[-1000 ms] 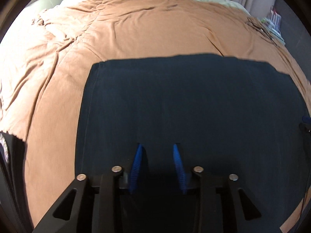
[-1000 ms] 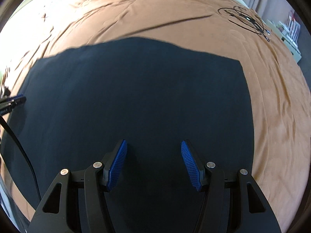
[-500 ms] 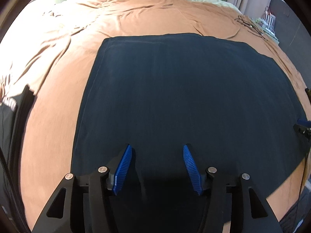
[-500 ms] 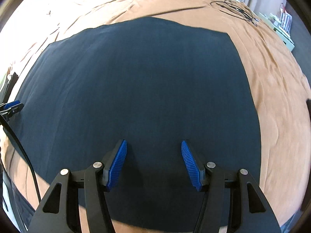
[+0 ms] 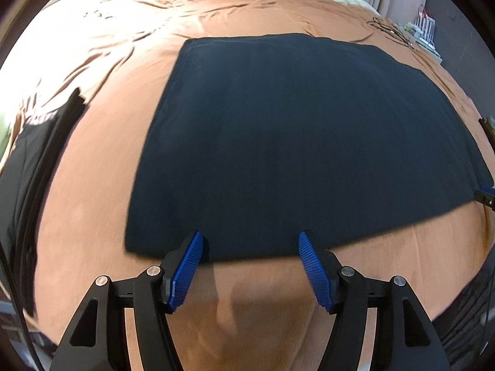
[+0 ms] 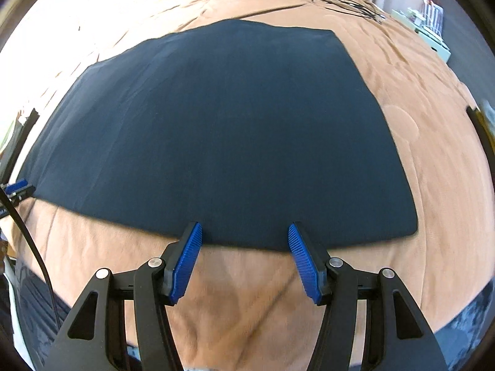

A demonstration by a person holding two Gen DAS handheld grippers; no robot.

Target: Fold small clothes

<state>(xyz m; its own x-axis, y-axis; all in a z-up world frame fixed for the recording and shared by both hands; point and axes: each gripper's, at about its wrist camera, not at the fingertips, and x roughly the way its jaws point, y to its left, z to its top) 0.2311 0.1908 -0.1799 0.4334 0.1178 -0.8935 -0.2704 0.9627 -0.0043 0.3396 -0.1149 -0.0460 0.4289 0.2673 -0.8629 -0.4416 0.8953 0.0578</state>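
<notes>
On the bed, seen from the left wrist, a dark navy garment [image 5: 297, 142] lies spread flat on a tan blanket [image 5: 102, 167], its near edge just beyond the fingertips. No brand, label or writing can be read anywhere on it. The left gripper [image 5: 250, 241] hangs over bare blanket with its jaws opening and nothing between them. Black folded fabric [image 5: 34, 160] lies at the left edge of the bed, a tangle of black cable [image 5: 391, 29] rests on the far right of the blanket, and a rack of small items [image 5: 425, 29] stands beyond it. The tip of the other tool shows at the right border.

From the right wrist, the same garment [image 6: 229, 130] fills the middle, smooth and unobstructed. The right gripper [image 6: 244, 232] has its blue pads apart and empty at the cloth's near hem. The cable [image 6: 349, 4] lies far right. Nothing legible appears here either.
</notes>
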